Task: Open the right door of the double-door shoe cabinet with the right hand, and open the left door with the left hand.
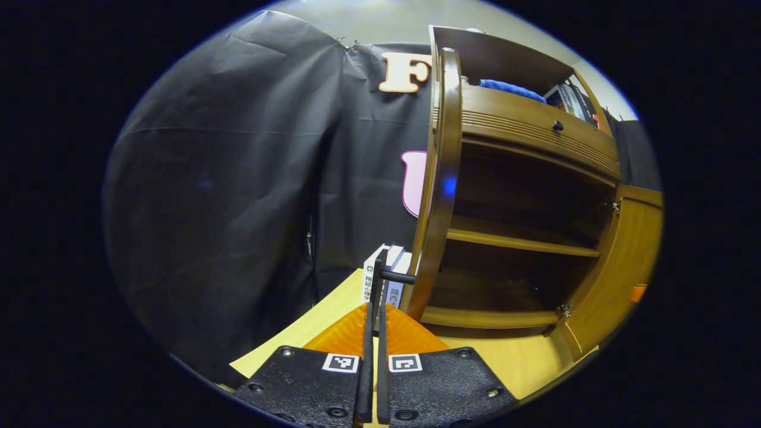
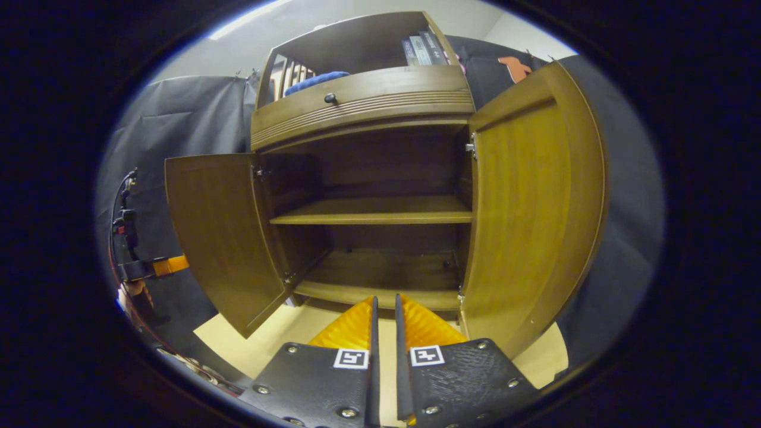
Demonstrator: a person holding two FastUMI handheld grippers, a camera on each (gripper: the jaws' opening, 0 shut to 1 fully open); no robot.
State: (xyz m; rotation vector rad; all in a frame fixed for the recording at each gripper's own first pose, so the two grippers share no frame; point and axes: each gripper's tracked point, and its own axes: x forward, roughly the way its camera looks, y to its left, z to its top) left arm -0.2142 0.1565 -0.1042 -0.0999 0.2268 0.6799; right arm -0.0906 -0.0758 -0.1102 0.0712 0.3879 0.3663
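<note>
Black cloth booth, pale wooden surface under a brown double-door shoe cabinet. Left gripper view: left gripper low in frame, jaws nearly together, looks like they're pinched on the dark handle of the left door, which shows edge-on just ahead; can't tell for sure that both fingers press it. Small white boxes stand on the surface just behind that door edge. Past it, cabinet interior open, one middle shelf, bottom board below, both bare. Right door swung out at the far side. Right gripper view: right gripper in front of the cabinet middle, jaws a narrow gap apart, holding nothing, clear of both doors. Left door and right door both stand wide open. Above the doors a drawer with a dark knob; on top, a blue cloth and some books. Other gripper visible far left beside the left door.
</note>
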